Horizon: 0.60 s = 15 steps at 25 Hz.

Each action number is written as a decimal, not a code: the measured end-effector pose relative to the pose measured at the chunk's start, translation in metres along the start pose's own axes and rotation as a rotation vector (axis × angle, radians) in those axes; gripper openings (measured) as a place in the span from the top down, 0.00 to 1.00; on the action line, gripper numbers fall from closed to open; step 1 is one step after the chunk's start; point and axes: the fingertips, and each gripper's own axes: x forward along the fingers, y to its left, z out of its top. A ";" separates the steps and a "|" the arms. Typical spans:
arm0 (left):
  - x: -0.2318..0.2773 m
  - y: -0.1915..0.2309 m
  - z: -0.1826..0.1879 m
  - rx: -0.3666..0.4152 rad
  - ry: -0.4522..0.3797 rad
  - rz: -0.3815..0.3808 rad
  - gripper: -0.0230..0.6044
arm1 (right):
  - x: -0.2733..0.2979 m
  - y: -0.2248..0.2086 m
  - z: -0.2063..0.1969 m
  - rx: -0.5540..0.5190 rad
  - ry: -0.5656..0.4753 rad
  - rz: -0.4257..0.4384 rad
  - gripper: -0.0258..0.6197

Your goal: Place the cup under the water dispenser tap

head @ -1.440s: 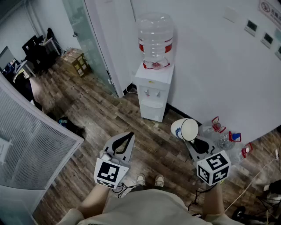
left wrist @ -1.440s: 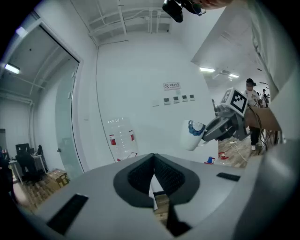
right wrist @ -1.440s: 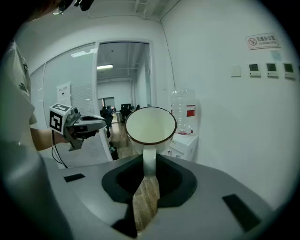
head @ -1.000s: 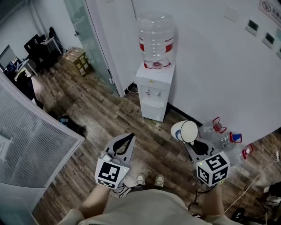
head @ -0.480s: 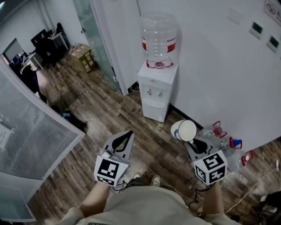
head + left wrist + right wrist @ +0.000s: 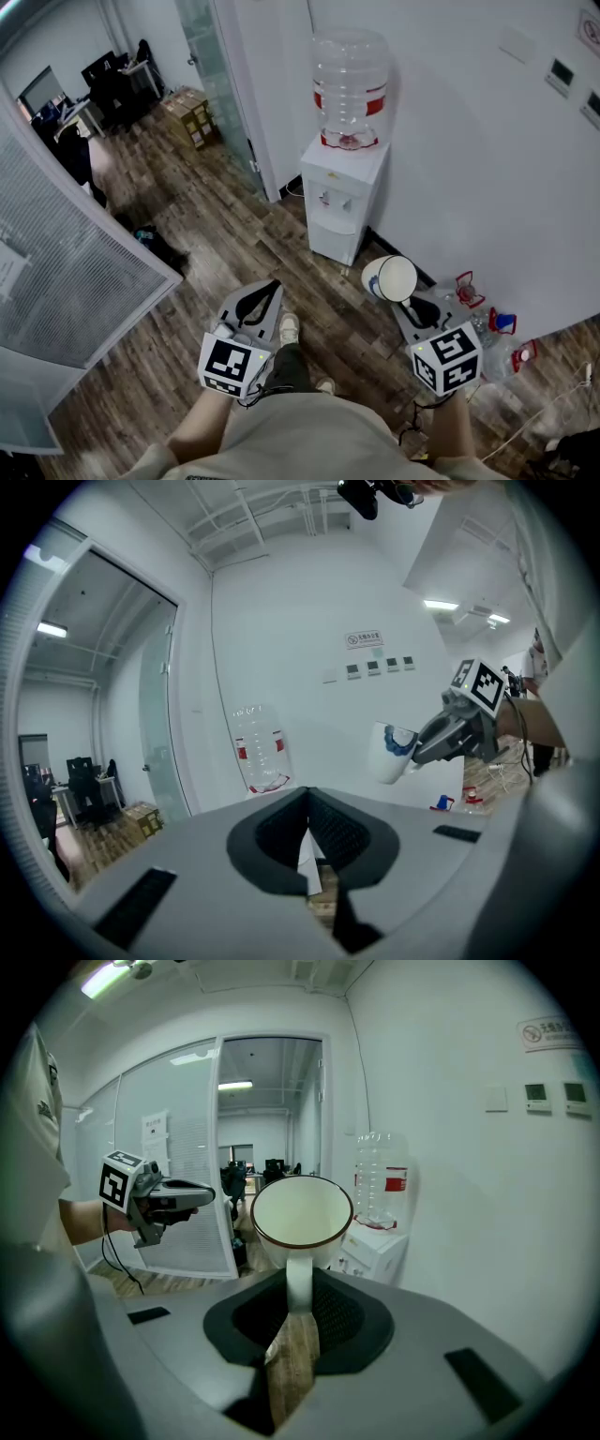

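Roughly upright cup [image 6: 392,278], mouth slightly rearward

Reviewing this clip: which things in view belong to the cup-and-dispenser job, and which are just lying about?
Job: cup, held by its handle in the right gripper; water dispenser against the wall.
Lying about: plastic bottles on the floor by the wall; cardboard boxes; dark bag on the floor.

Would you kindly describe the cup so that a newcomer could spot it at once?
Start at the white water dispenser against the wall, topped by a clear bottle. Nearer than it, above the wood floor, the right tongs grip a white cup by its handle. It is the only mug here, dark-rimmed with a blue mark.
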 end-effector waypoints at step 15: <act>0.055 0.050 -0.018 -0.014 0.018 0.011 0.95 | 0.078 -0.028 0.015 -0.017 0.042 0.036 0.85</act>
